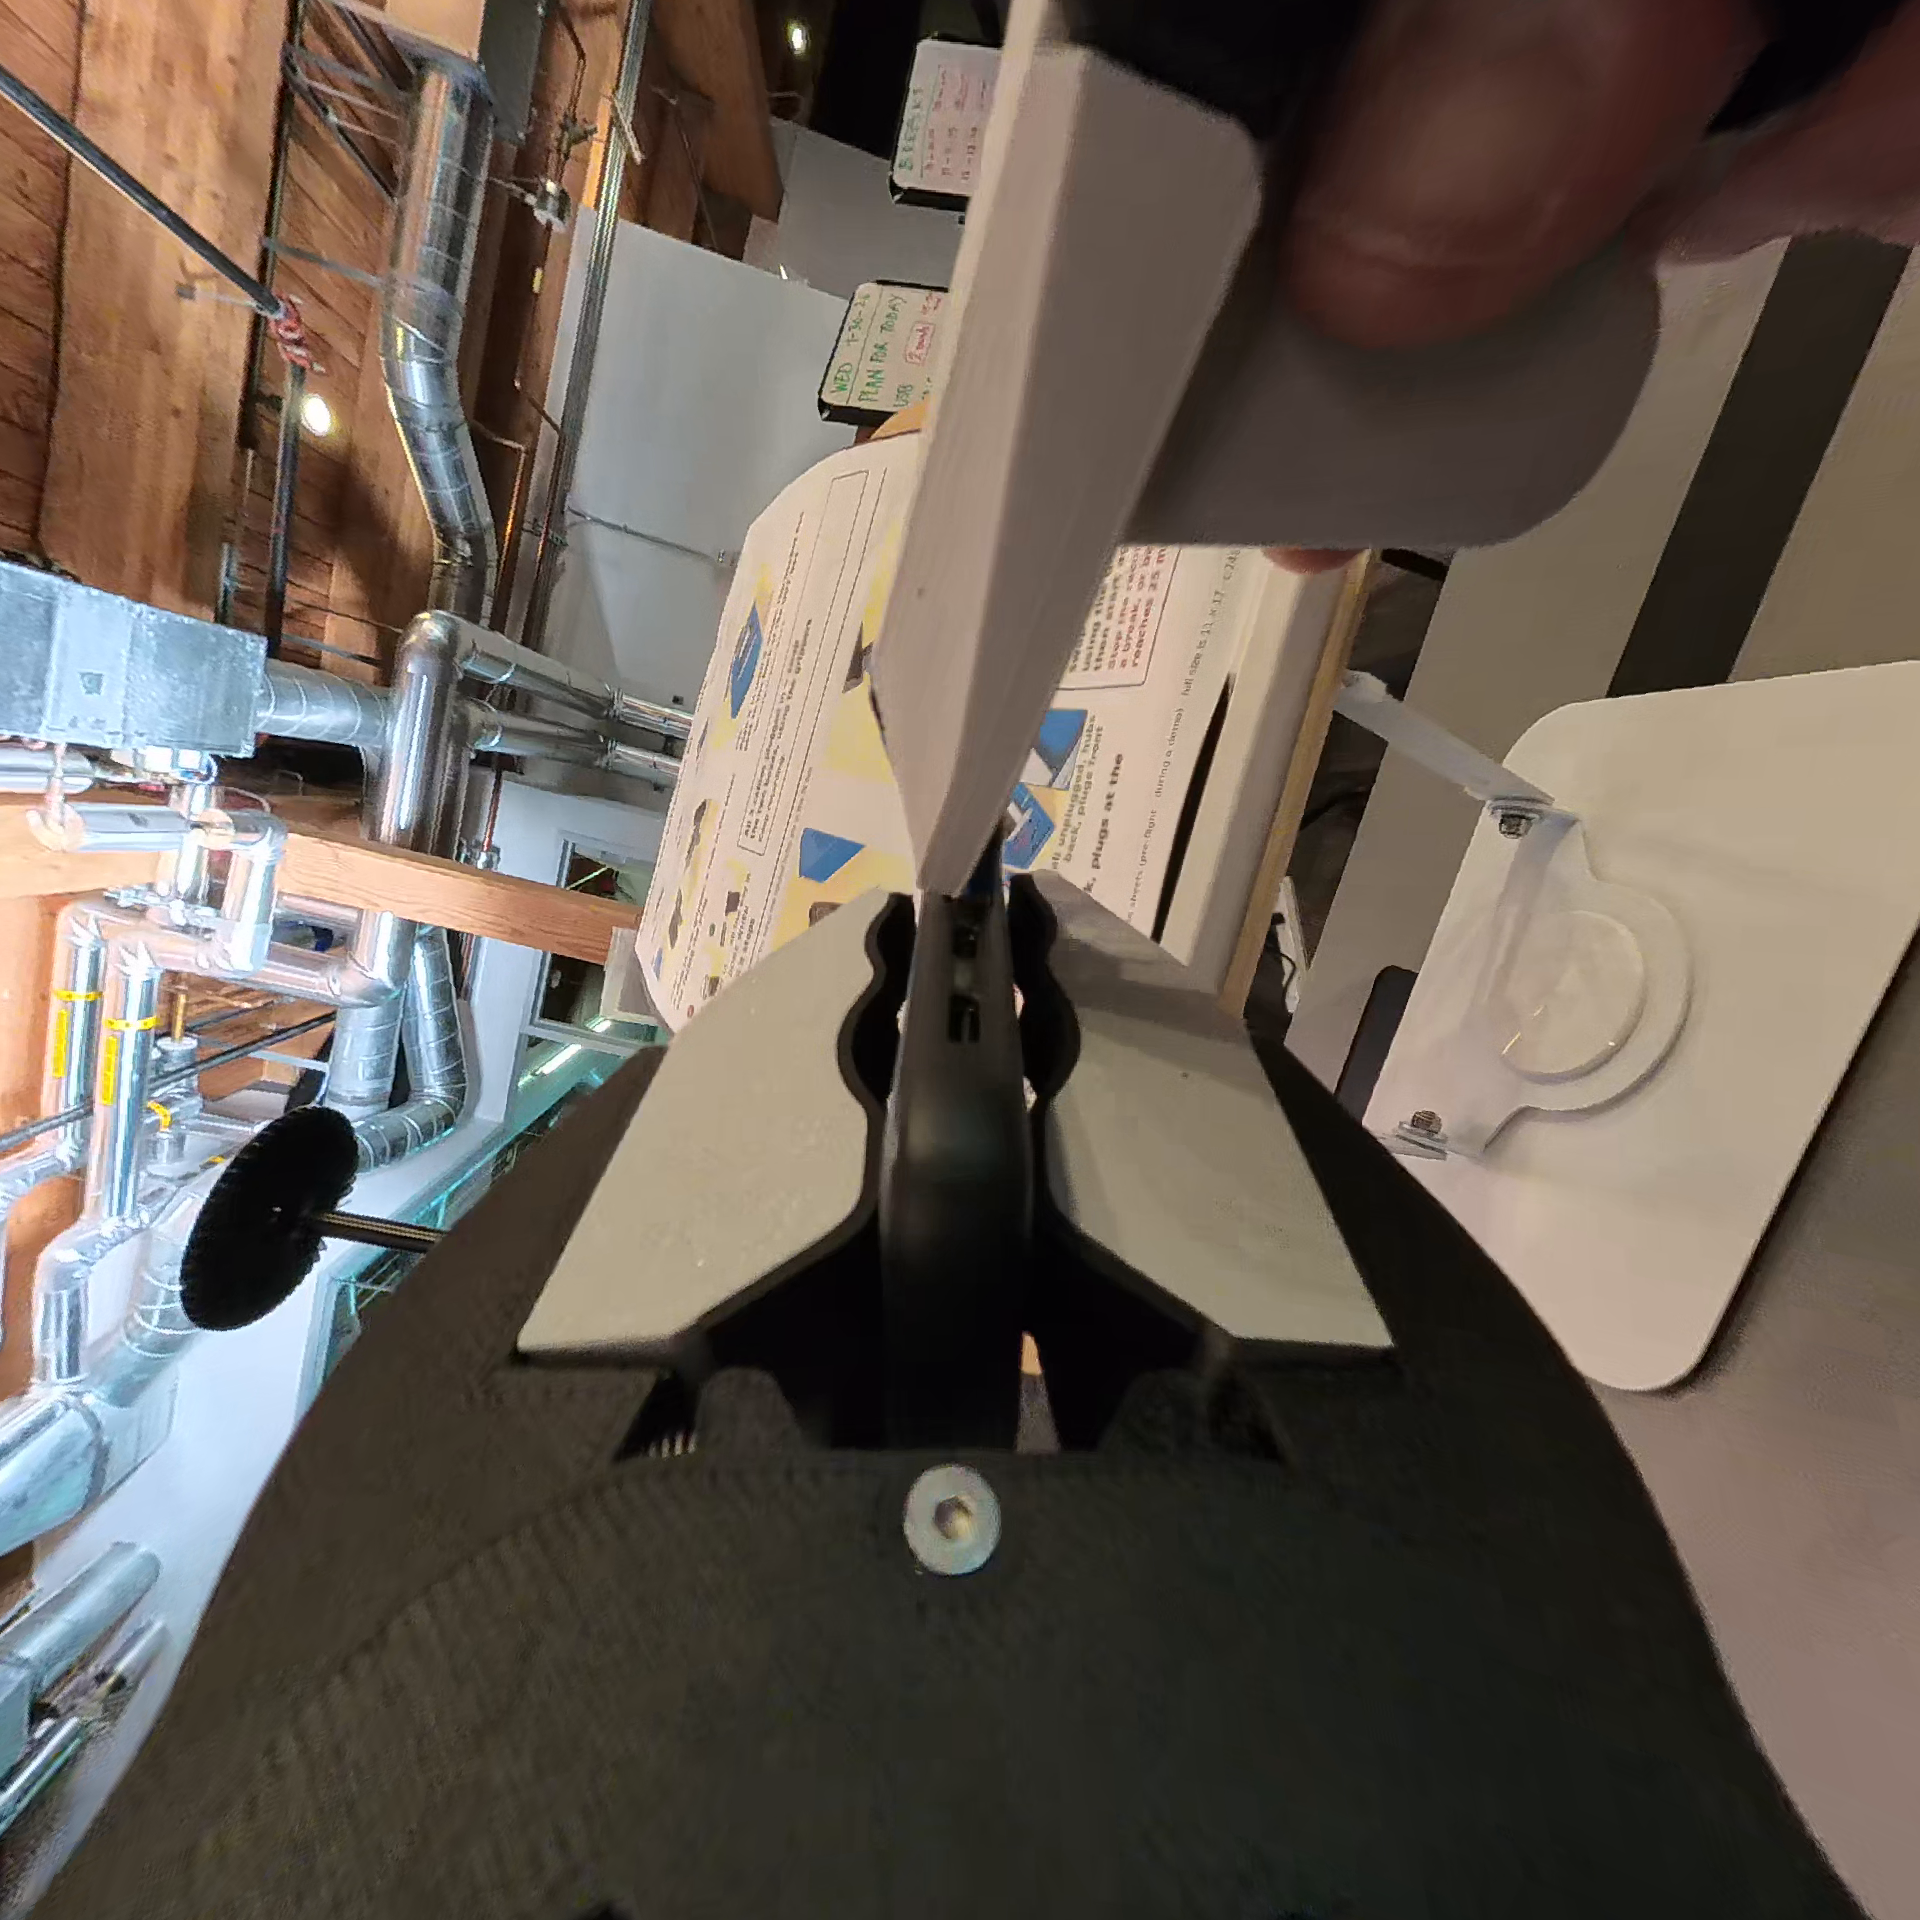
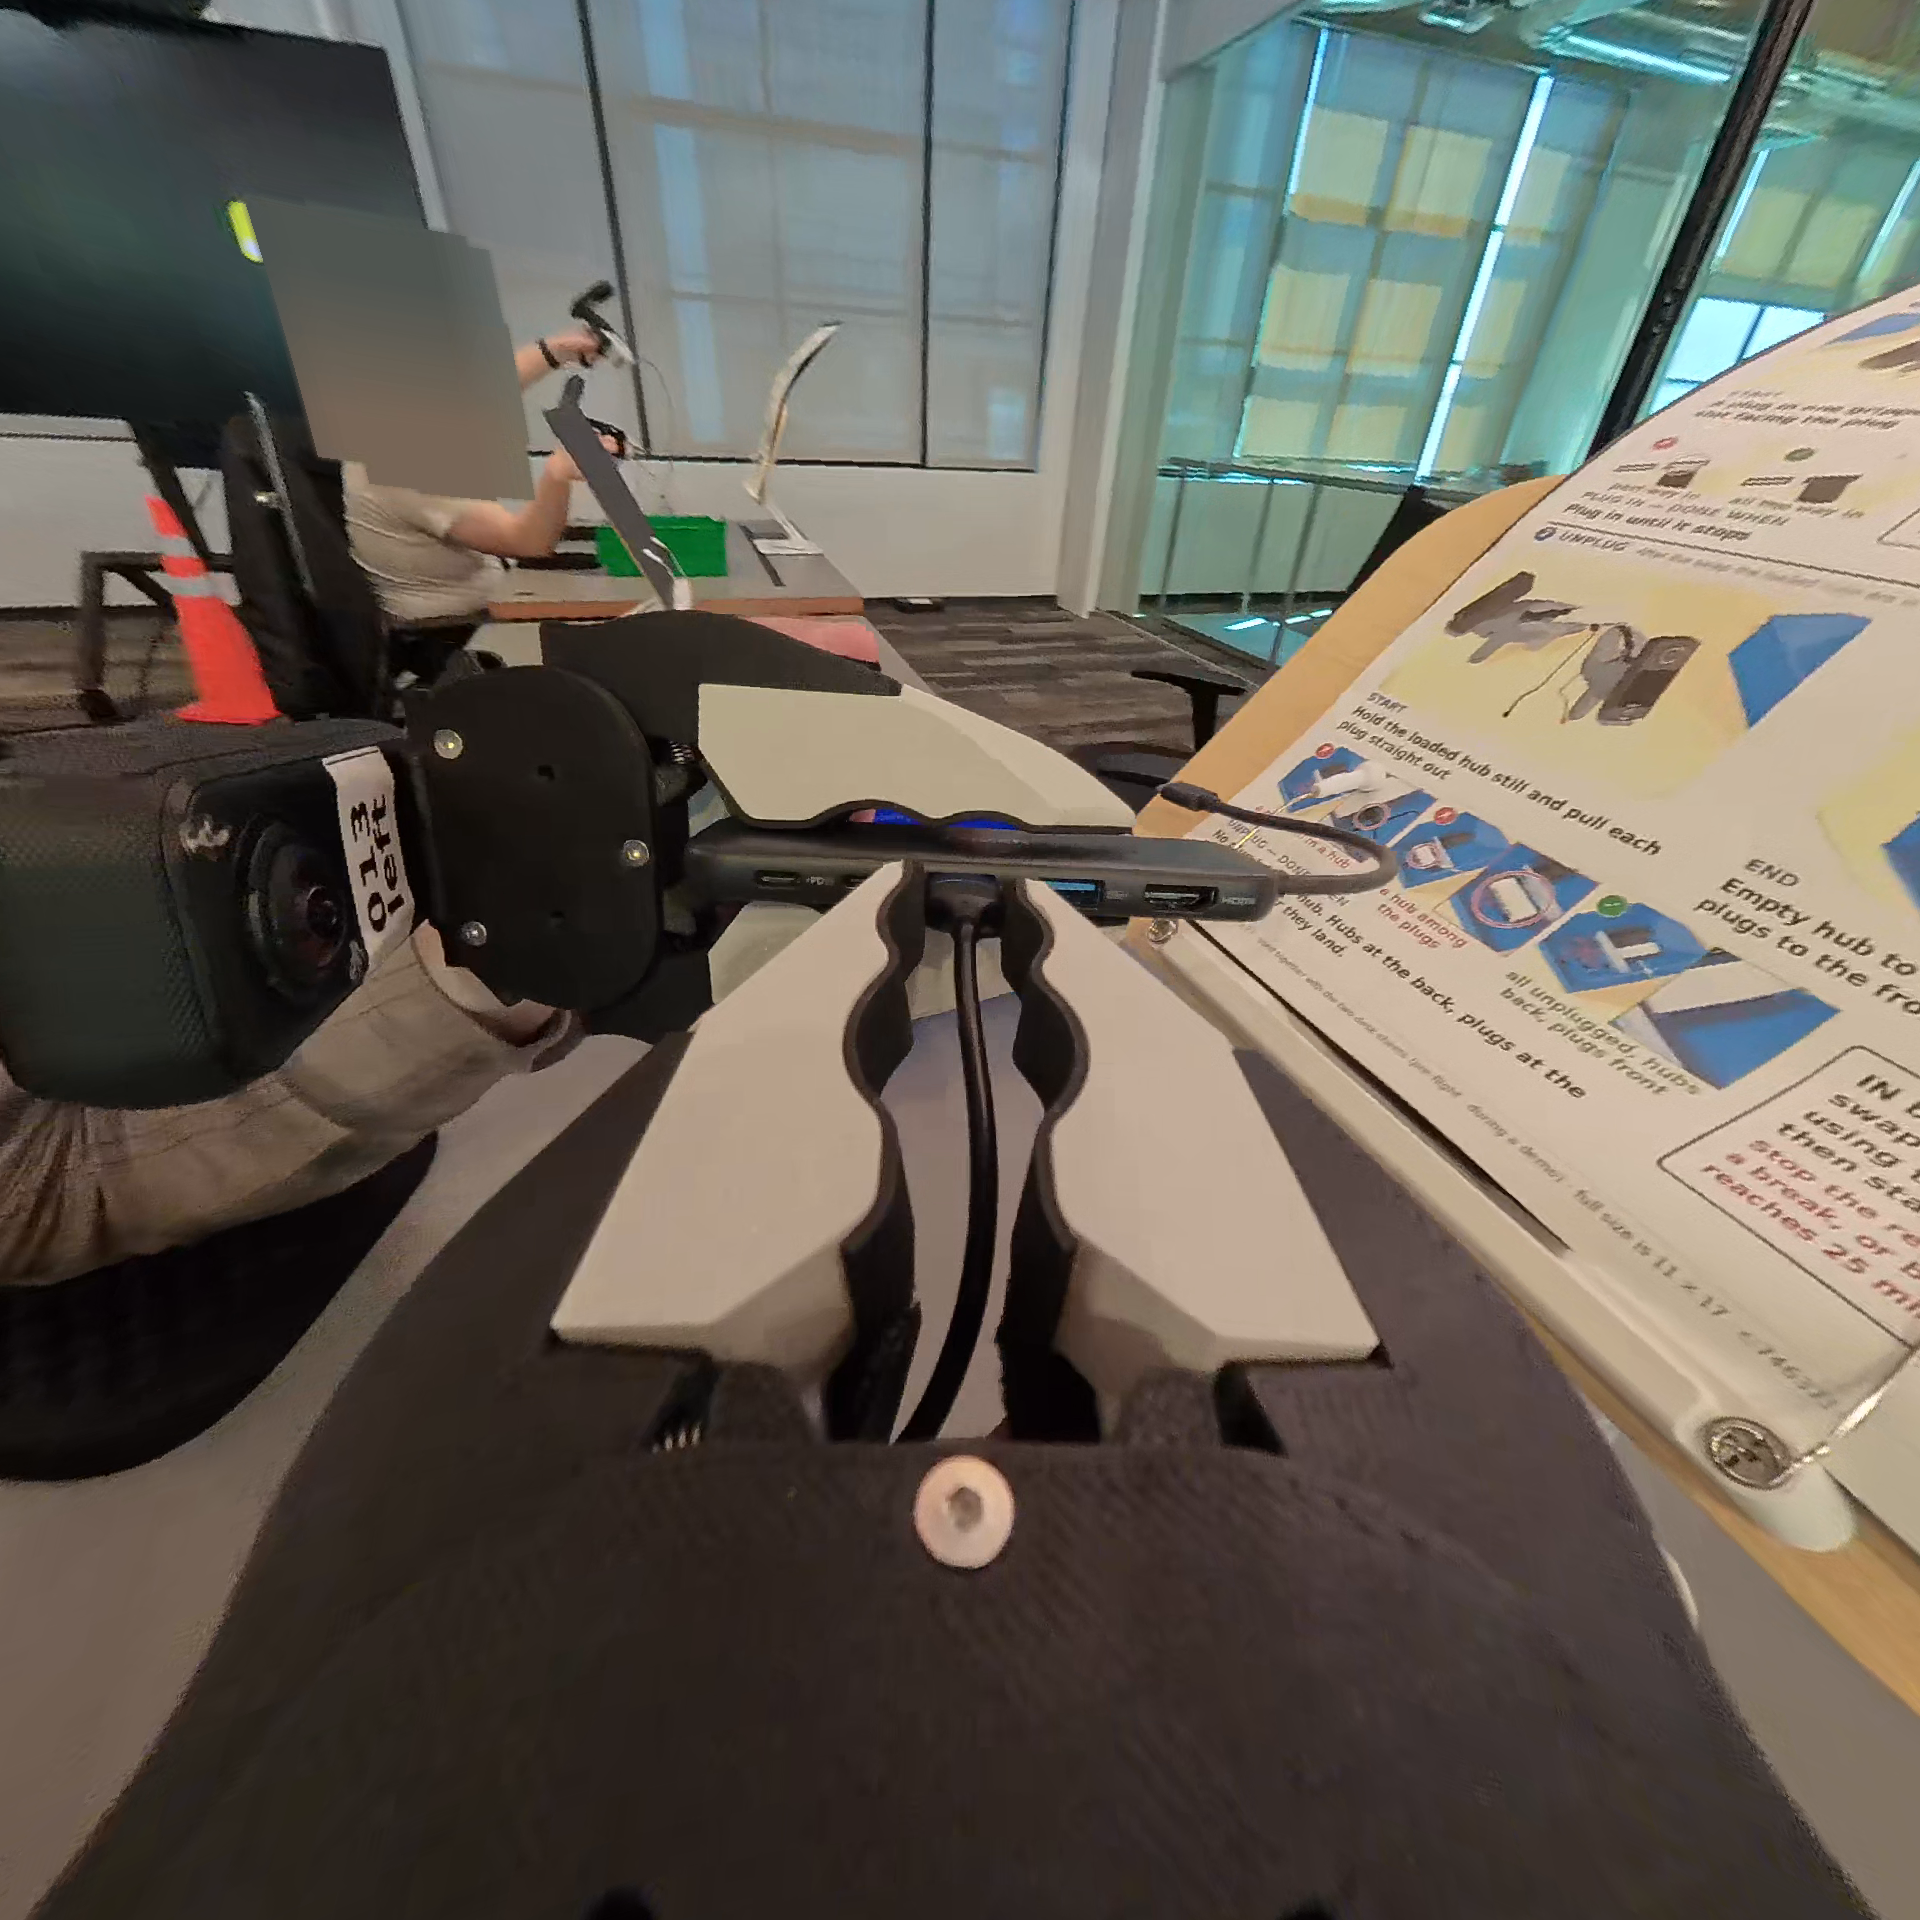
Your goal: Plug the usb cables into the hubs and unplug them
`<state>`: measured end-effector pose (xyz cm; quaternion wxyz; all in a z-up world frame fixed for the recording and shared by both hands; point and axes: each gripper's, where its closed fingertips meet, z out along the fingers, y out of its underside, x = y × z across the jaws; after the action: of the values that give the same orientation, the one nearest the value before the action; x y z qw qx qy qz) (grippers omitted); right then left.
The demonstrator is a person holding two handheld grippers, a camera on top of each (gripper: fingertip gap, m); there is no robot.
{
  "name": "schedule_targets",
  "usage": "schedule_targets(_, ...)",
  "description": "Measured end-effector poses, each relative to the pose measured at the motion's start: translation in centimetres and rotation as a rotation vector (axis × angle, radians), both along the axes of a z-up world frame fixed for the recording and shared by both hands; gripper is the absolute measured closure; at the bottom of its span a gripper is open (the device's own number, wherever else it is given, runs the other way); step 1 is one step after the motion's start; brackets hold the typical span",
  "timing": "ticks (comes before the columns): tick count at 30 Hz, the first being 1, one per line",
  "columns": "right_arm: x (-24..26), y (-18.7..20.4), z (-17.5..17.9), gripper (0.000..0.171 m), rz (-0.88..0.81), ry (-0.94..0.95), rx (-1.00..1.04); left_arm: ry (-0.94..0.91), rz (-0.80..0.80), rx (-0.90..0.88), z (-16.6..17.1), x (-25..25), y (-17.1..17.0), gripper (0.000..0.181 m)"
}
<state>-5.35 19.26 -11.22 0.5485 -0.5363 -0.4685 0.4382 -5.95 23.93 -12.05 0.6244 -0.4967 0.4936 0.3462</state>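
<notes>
The slim dark-grey multi-port usb hub [image 2: 982, 868] sits up in the air above the table, held flat w/ its port edge turned toward the right wrist cam, probably so the sockets face the plug square-on. The black usb cable [image 2: 977, 1122] runs from near the cam up between the right claw [image 2: 961, 894] fingers, and its plug looks seated in, or right at, a port mid-hub; can't tell how deep. Right claw is closed on the plug end, fingertips touching the hub edge, a grip that suits a straight push or pull along the port axis. The left claw [image 2: 914, 810] comes in from the left side and pinches the hub body top and bottom, judged as bracing so the hub stays still while the plug moves. In the left wrist view that claw [image 1: 961, 904] shows clamped on the dark hub [image 1: 951, 1039] seen edge-on, w/ the right claw's pale grey finger [image 1: 997, 582] crossing in from upper right and a person's fingertip [image 1: 1455, 208] on it. The hub's own short black pigtail lead [image 2: 1309, 842] loops off the right end, free, plugged into nothing. Just right, a printed instruction sheet on a tilted wooden board [image 2: 1558, 935] stands close by. Far left, another person [image 2: 436, 540] works at a separate table [image 2: 727, 592], an orange traffic cone [image 2: 208, 634] nearby.
</notes>
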Motion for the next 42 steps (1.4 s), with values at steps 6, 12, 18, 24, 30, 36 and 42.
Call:
schedule_targets(6, 0.5, -0.3, 0.0, 0.158, 0.090, 0.045, -0.070, 0.009, -0.017, -0.005, 0.0, 0.5, -0.3, 0.162)
schedule_targets(12, 0.4, -0.4, 0.1, 0.158, 0.092, 0.053, -0.061, 0.002, -0.075, 0.011, 0.3, 1.0, -0.6, 0.162)
schedule_targets(18, 0.3, -0.9, -0.1, 0.159, 0.136, 0.056, -0.081, 0.063, -0.071, 0.003, -0.2, 1.1, -0.7, 0.161)
schedule_targets(24, 0.2, -0.9, 0.2, 0.158, 0.112, 0.054, -0.063, 0.028, -0.050, 0.056, 0.6, 0.9, -0.7, 0.162)
schedule_targets(30, 0.1, -0.3, -0.2, 0.158, 0.081, 0.039, -0.054, 0.027, -0.021, 0.041, 0.0, 0.6, -0.2, 0.162)
schedule_targets(36, 0.3, -0.2, -0.2, 0.153, 0.073, 0.034, -0.038, 0.023, -0.023, 0.053, 0.2, 0.6, -0.3, 0.163)
schedule_targets(42, 0.4, -0.4, -0.2, 0.158, 0.090, 0.028, -0.033, 0.035, -0.017, 0.055, 0.1, 0.6, -0.3, 0.163)
